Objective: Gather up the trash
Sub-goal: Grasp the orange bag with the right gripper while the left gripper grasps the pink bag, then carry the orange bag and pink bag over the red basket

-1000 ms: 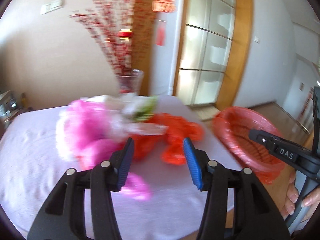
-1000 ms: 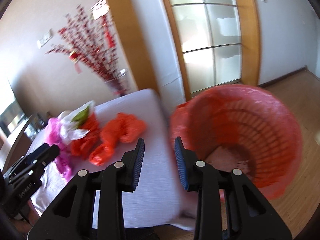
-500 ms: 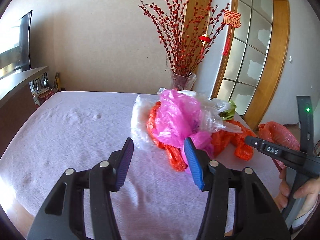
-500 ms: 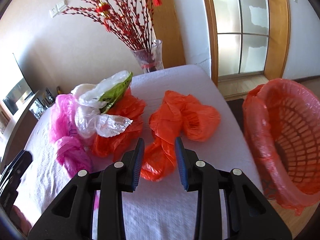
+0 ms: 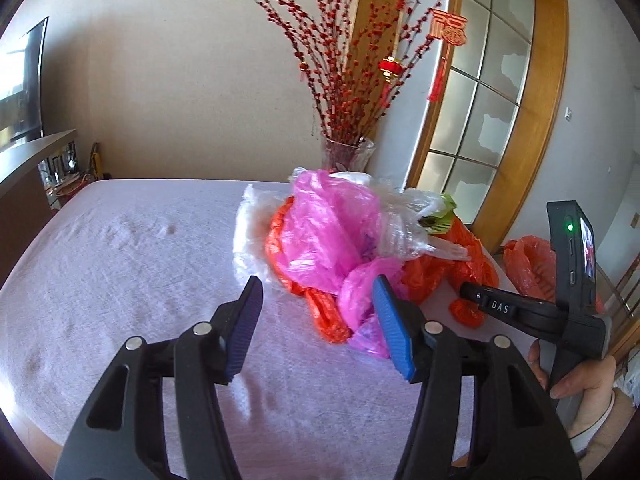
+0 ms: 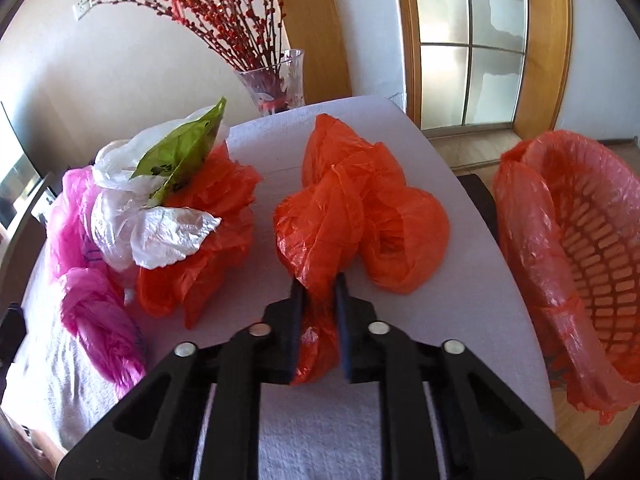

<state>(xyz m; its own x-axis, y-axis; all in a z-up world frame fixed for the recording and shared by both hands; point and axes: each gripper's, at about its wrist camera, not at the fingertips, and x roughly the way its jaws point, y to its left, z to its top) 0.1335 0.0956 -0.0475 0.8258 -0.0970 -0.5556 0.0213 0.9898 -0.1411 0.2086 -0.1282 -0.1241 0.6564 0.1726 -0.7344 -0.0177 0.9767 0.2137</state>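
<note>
Right gripper [image 6: 318,292]: fingers closing, narrow, on the lower tail of a crumpled orange thin-film plastic bag [image 6: 352,216] lying on the counter [image 6: 460,280], near its right edge. Bag film bunched between the pads and trailing out below them.

Left gripper [image 5: 316,320]: fingers opening, about half wide, nothing between them; poised just short of a crumpled bright pink plastic bag [image 5: 332,232] in a mixed heap with clear film [image 5: 400,220], further orange bags and a green-printed wrapper [image 6: 184,152].

Destination, presumably: red slatted plastic basket lined with a red film bag [image 6: 576,264], beside and below the counter's right edge.

Risks. Slippery, compressible film: pinch on a thin tail only, so possible slip-out on lifting. Bulk of the bag puffed with air, two lobes hanging loose; possible snag on the basket rim or drape outside it. Liner slack and folded over the rim; possibly pushed down by the incoming bag. Heap tangled: pulling one bag may drag its neighbours over the counter edge. Glass vase of red berry branches [image 6: 276,80] close behind the heap, apparently at the counter's far edge though contact cannot be told; liable to tipping by a wide sweep.

Textures. Counter cover pale lilac, nubbly cloth, slightly rumpled. Bags glossy, creased, near weightless.
</note>
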